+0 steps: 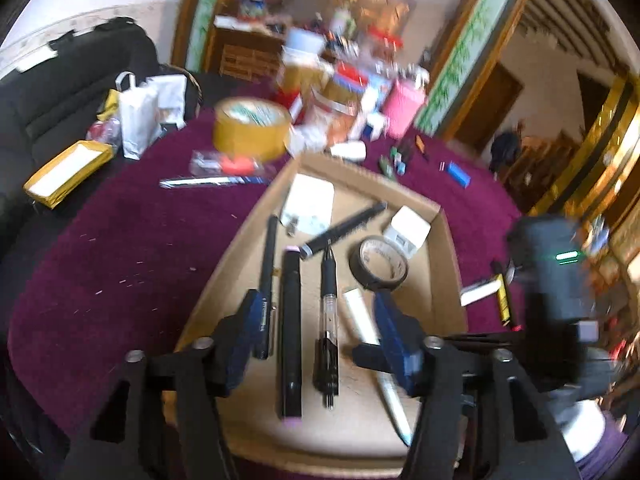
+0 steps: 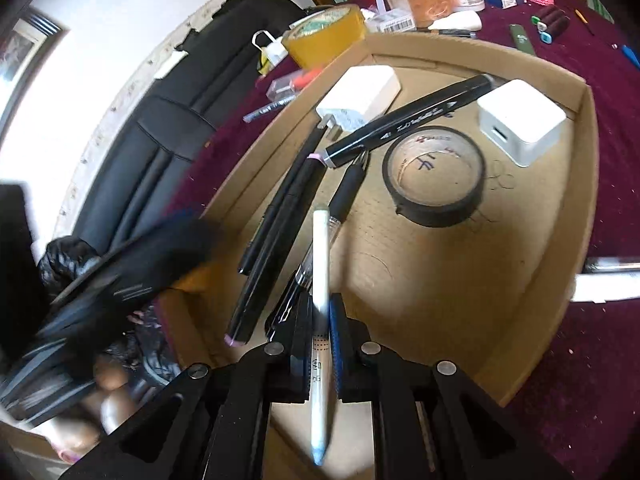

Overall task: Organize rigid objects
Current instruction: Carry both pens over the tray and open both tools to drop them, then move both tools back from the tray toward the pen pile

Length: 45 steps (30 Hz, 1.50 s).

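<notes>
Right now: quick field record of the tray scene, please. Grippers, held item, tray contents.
left gripper: open, nothing between the pads, above the tray
right gripper: shut on white pen
tray: shallow cardboard, on a maroon cloth
in tray: black tape roll, white cube charger, flat white adapter, black marker, several more dark pens
outside tray: yellow tape roll

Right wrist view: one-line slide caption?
Right gripper, jaws shut on a white pen, over a cardboard tray holding markers and black tape roll.
</notes>
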Available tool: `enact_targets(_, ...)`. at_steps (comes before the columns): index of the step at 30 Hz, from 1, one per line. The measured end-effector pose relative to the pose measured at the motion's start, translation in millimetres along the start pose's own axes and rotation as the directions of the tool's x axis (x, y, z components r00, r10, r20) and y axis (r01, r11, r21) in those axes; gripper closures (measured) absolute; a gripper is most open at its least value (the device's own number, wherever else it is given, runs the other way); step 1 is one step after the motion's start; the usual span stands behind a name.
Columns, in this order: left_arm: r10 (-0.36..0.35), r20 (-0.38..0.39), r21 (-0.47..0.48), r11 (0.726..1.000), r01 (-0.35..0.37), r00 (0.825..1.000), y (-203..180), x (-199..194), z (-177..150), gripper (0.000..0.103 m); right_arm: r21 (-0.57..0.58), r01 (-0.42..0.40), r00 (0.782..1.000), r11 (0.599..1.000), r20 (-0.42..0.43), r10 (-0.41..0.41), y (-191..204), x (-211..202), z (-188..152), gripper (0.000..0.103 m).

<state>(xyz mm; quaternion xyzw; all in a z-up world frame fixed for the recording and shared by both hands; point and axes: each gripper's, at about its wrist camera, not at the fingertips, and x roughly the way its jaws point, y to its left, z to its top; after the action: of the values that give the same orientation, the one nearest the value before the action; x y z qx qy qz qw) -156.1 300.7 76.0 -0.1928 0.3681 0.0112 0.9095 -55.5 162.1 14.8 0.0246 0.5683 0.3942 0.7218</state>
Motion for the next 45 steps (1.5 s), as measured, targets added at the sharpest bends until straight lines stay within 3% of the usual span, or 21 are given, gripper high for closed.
enact_targets(5,0.007,0.089,-0.099,0.995,0.002,0.996,16,-30,-6,0.032,-0.013,0.019,1.0,1.0,0.009,-0.019,9,12,10,0.093)
enact_targets(7,-0.002,0.106,-0.121,0.992,0.014,0.994,18,-35,-7,0.032,-0.037,0.019,1.0,0.999,0.006,-0.019,14,14,9,0.085)
enact_targets(9,0.014,0.126,-0.118,0.993,0.001,0.992,17,-41,-8,0.032,-0.065,0.018,1.0,0.998,0.025,-0.016,16,8,8,0.061)
enact_targets(13,0.032,0.154,-0.096,0.995,-0.018,0.988,8,-48,-10,0.032,-0.114,0.059,0.99,0.992,0.137,-0.043,17,-21,2,0.053)
enact_targets(16,0.034,0.177,-0.057,0.998,-0.024,0.984,-7,-52,-13,0.032,-0.128,0.119,0.969,0.985,0.229,-0.087,6,-54,-6,0.049)
enact_targets(19,0.018,0.196,-0.002,1.0,-0.017,0.98,-26,-53,-15,0.031,-0.133,0.231,0.918,0.964,0.357,-0.171,-6,-93,-15,0.049)
enact_targets(20,0.002,0.196,0.019,1.0,-0.006,0.981,-34,-53,-16,0.031,-0.132,0.314,0.872,0.94,0.432,-0.231,-9,-110,-20,0.048)
enact_targets(21,-0.009,0.191,0.034,0.999,0.003,0.981,-41,-52,-16,0.031,-0.121,0.39,0.819,0.913,0.498,-0.284,-9,-124,-26,0.04)
enact_targets(22,-0.016,0.189,0.044,0.999,0.008,0.982,-46,-50,-17,0.031,-0.099,0.469,0.75,0.878,0.569,-0.336,-11,-138,-33,0.031)
enact_targets(23,-0.026,0.186,0.061,0.998,0.015,0.982,-52,-49,-17,0.031,-0.067,0.536,0.671,0.842,0.639,-0.376,-14,-153,-42,0.009)
enact_targets(24,-0.034,0.183,0.08,0.997,0.019,0.983,-60,-48,-18,0.031,-0.03,0.579,0.599,0.815,0.694,-0.4,-19,-165,-50,0.001)
enact_targets(25,-0.039,0.179,0.095,0.995,0.022,0.983,-66,-46,-19,0.031,0.004,0.603,0.536,0.798,0.739,-0.409,-25,-176,-57,0.0)
enact_targets(26,-0.047,0.173,0.11,0.994,0.028,0.984,-73,-45,-20,0.031,0.035,0.619,0.503,0.785,0.75,-0.43,-38,-184,-58,0.0)
enact_targets(27,-0.059,0.163,0.123,0.992,0.039,0.985,-80,-43,-21,0.031,0.053,0.624,0.511,0.78,0.727,-0.458,-47,-187,-57,0.001)
enact_targets(28,-0.067,0.153,0.13,0.99,0.047,0.986,-85,-41,-23,0.031,0.075,0.617,0.539,0.783,0.686,-0.49,-65,-191,-53,0.001)
enact_targets(29,-0.075,0.142,0.137,0.989,0.056,0.987,-90,-39,-24,0.031,0.097,0.604,0.552,0.791,0.665,-0.503,-78,-195,-52,0.001)
enact_targets(30,-0.085,0.132,0.145,0.987,0.065,0.988,-97,-38,-26,0.031,0.126,0.597,0.55,0.792,0.655,-0.518,-90,-200,-52,0.001)
enact_targets(35,-0.091,0.11,0.207,0.976,0.067,0.99,-126,-36,-33,0.031,0.26,0.615,0.472,0.745,0.635,-0.611,-145,-228,-53,0.001)
enact_targets(45,-0.078,0.064,0.279,0.959,0.057,0.995,-167,-21,-40,0.031,0.449,0.593,0.393,0.669,0.563,-0.727,-238,-272,-76,0.001)
